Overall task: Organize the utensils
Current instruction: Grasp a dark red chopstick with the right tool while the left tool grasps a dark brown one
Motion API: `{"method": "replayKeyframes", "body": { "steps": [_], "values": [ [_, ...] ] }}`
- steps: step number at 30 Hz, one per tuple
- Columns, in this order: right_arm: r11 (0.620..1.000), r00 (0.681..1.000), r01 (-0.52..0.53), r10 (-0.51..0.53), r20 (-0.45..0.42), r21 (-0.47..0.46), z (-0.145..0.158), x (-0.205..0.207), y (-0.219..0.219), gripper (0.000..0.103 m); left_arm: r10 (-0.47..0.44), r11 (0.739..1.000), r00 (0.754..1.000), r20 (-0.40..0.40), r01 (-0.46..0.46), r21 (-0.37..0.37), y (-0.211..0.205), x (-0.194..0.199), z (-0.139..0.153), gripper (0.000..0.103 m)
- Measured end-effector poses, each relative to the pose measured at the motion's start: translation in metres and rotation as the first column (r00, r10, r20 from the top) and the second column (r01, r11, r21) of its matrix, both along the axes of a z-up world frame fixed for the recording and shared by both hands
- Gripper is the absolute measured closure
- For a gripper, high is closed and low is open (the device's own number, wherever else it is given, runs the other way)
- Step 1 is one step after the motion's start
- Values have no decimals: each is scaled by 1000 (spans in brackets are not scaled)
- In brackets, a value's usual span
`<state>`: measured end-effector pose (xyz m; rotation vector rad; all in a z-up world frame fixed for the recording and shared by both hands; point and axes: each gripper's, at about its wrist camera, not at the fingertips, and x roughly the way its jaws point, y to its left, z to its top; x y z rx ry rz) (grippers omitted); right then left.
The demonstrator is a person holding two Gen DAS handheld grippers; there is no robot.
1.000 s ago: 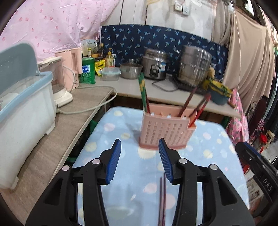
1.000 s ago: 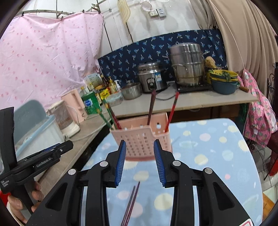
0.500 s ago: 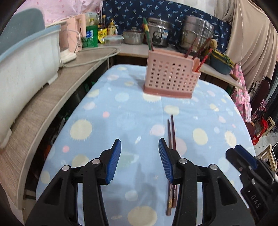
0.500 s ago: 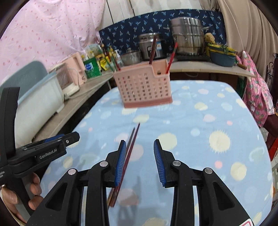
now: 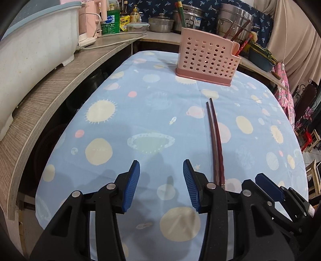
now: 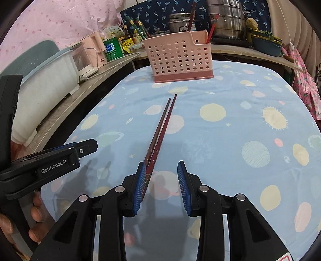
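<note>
pink wall sheet (image 6: 50, 26), navy backsplash (image 6: 156, 12), wood counter (image 5: 66, 66)

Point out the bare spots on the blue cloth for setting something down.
Widest free patch: right of the chopsticks, out to the tablecloth edge. Another: left of them, toward the wooden counter. A narrow strip lies between their tips and the pink basket. Crowded: near edge, where the left gripper and right gripper hover.

A lived-in home kitchen. Behind the pink utensil basket (image 6: 180, 58) a wooden counter (image 5: 112, 46) carries a steel steamer pot (image 6: 227, 22), a rice cooker (image 6: 179, 22), sauce bottles (image 5: 124, 17) and a pink kettle (image 6: 91, 54). Patterned cloths (image 6: 66, 22) hang behind it.
</note>
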<state>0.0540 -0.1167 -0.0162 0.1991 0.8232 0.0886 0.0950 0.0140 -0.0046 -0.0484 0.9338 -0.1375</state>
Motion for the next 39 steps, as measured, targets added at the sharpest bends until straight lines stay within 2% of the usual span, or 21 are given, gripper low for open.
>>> {"method": "replayKeyframes", "body": {
  "steps": [12,19,21,23,30,35,37,39],
  "values": [
    [1000,999,-10,9,-49,-21,-22,10,15,72,10,1000,999,-33,-9,8,11,-6,-12,60],
    [999,998,-18,15,-54,-47,-27,13,23,80,5,1000,999,-40,-4,8,10,-5,-14,60],
    [998,998,-16,13,-57,-57,-28,13,22,85,1,1000,999,-39,-1,10,9,-5,-14,60],
    [997,998,-9,4,-56,-82,-29,12,21,94,-3,1000,999,-39,3,11,8,-6,-14,59],
    [997,998,24,-28,-57,-70,-29,4,1,97,-25,1000,999,-39,25,13,0,-11,-14,54],
    [996,996,64,-67,-57,-65,-29,-7,-17,97,-53,999,998,-42,53,-3,-10,-17,-13,46],
    [995,995,80,-83,-57,-62,-29,-13,-25,97,-67,998,997,-43,66,-14,-15,-20,-13,39],
    [994,993,95,-99,-57,-61,-29,-18,-33,97,-84,996,995,-45,83,-23,-21,-24,-14,38]
  ]
}}
